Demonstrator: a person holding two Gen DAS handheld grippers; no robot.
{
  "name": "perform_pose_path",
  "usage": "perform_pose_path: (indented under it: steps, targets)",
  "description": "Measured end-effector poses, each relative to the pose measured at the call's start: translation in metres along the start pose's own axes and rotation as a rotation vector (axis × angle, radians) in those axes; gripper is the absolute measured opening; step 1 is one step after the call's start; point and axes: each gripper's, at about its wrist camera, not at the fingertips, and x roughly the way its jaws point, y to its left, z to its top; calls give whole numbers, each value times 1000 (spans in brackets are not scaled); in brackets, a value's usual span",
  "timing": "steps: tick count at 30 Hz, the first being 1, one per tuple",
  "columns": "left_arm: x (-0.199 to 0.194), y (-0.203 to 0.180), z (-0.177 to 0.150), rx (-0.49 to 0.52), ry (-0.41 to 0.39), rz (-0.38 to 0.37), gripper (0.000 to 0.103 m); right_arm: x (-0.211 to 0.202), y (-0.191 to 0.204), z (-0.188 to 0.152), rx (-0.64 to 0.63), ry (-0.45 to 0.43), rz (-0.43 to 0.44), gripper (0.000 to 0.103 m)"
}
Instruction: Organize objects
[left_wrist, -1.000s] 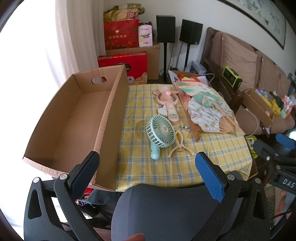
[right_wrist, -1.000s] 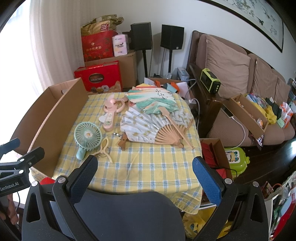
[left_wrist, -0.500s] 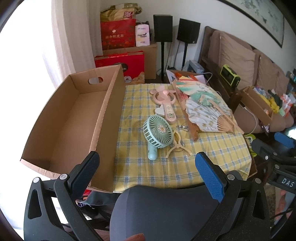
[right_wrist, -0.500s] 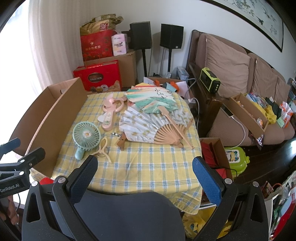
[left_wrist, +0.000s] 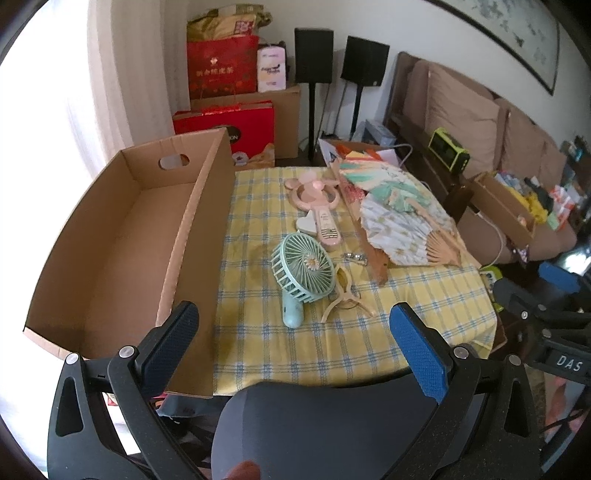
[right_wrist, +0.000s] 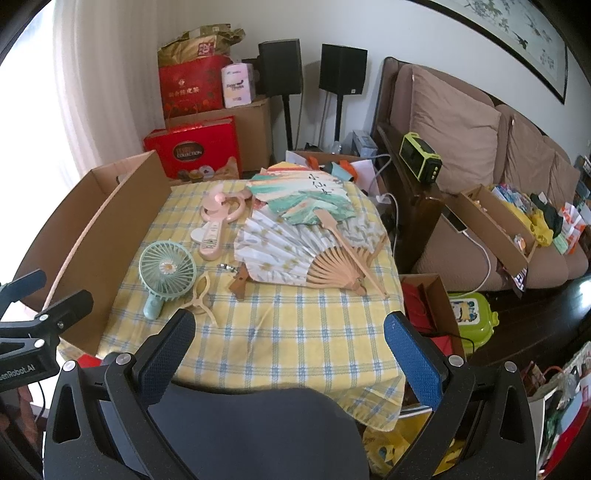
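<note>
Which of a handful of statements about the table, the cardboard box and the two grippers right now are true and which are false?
1. The cardboard box has nothing in it. True.
2. The left gripper is shut on the green handheld fan. False: its jaws are open and empty, short of the fan.
3. The pink handheld fan lies on the checked tablecloth. True.
4. The white folding fan is closed. False: it is spread open.
5. The right gripper holds nothing. True.
</note>
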Motion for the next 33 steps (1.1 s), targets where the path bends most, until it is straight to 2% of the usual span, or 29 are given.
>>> perform_pose_path:
  steps: [3, 6, 9, 12, 20, 22, 24, 26, 29, 31, 32, 33]
  targets:
    - [3, 4, 0, -23, 2, 4, 103, 4, 0, 0, -9, 3, 9, 103]
    - [6, 3, 1, 3, -1, 49, 103, 11, -2, 2, -7, 5, 34, 103]
    - [15, 4, 4, 19, 9, 47, 103, 22, -5, 5, 4, 15, 80, 103]
    - [26, -1, 5, 57, 10, 74, 103, 33, -4, 11, 0, 26, 64, 103]
    - [51, -6, 10, 42, 45, 0, 103, 51, -21, 22, 19, 36, 30, 103]
    - [58, -5, 13, 36, 52, -4, 97, 54, -26, 24, 27, 37, 35, 103]
    - [65, -6, 15, 32, 61, 2, 86, 56, -28, 25, 36, 36, 51, 103]
    - [72, -7, 17, 34, 66, 7, 81, 60, -29, 25, 39, 45, 63, 101]
    - [82, -9, 21, 36, 76, 2, 80, 65, -31, 27, 40, 54, 67, 94]
    - [92, -8, 21, 35, 97, 7, 70, 66, -34, 29, 48, 43, 67, 90]
    - [98, -8, 22, 31, 119, 1, 60, 66, -37, 29, 54, 43, 67, 88]
    - [103, -7, 22, 25, 131, -3, 57, 67, -39, 31, 60, 46, 69, 84]
